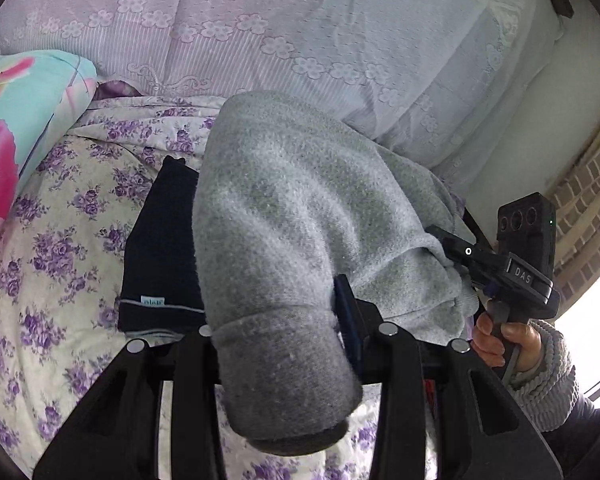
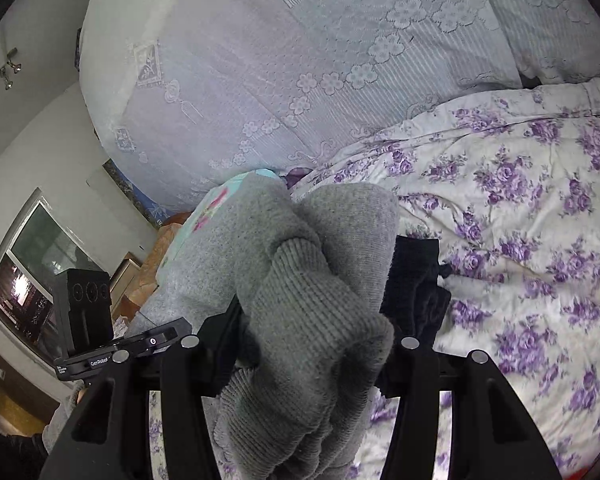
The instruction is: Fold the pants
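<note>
gray pants (image 1: 284, 208), dark garment (image 1: 160, 248) beside

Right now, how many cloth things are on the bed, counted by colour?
Grey pants, held in both grippers: 1
Dark folded garment: 1
Purple-flower quilt: 1
Pale lace cover: 1
Turquoise and pink quilt: 1
Total: 5
</note>
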### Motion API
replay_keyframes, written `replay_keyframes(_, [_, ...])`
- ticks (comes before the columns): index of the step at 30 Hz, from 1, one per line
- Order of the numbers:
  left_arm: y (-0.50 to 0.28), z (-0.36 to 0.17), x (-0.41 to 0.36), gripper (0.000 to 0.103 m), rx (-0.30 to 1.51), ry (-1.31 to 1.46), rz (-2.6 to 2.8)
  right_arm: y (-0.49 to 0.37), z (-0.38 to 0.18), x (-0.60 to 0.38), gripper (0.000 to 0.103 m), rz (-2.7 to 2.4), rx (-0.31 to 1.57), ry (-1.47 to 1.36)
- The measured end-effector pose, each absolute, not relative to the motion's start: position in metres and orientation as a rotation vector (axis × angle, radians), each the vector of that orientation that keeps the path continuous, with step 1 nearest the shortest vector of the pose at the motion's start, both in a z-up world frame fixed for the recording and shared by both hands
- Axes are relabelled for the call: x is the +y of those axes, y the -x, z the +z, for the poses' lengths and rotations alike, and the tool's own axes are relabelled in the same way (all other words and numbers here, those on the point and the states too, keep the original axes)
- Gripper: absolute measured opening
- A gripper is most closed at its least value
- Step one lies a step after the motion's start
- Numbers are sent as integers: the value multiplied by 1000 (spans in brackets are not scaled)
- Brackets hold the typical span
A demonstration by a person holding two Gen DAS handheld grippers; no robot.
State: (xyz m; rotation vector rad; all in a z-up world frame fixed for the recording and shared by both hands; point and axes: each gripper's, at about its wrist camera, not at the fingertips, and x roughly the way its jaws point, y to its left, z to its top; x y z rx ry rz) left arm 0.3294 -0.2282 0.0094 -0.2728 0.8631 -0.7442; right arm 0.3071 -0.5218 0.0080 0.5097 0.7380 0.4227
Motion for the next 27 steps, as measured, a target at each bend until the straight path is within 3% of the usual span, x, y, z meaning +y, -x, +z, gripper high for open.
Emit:
replay_keyframes(9, [-396,-74,-226,37,964,379,-678,-393,-72,-519,53,421,856,-517])
replay_keyframes(12, [-401,-102,-223,52,975,407,-654,-402,-95,-524,57,405,859,-537])
replay_keyframes(14, [-400,-111,-221,75,943,393,-617,-407,-104,-532,62,417,850,-569])
replay_keyframes(21, [-390,-96,-202,75,906,394,-569,-387,-82,-553,80,406,802,-566])
replay_keyframes(24, [-379,-70,-180,75,833,447,-547,-360,-51,-564,79,310,719,-542])
replay_keyframes(27, [-375,-43,-186,75,777,398,-561,-334,-23,-541,62,301,660,-371])
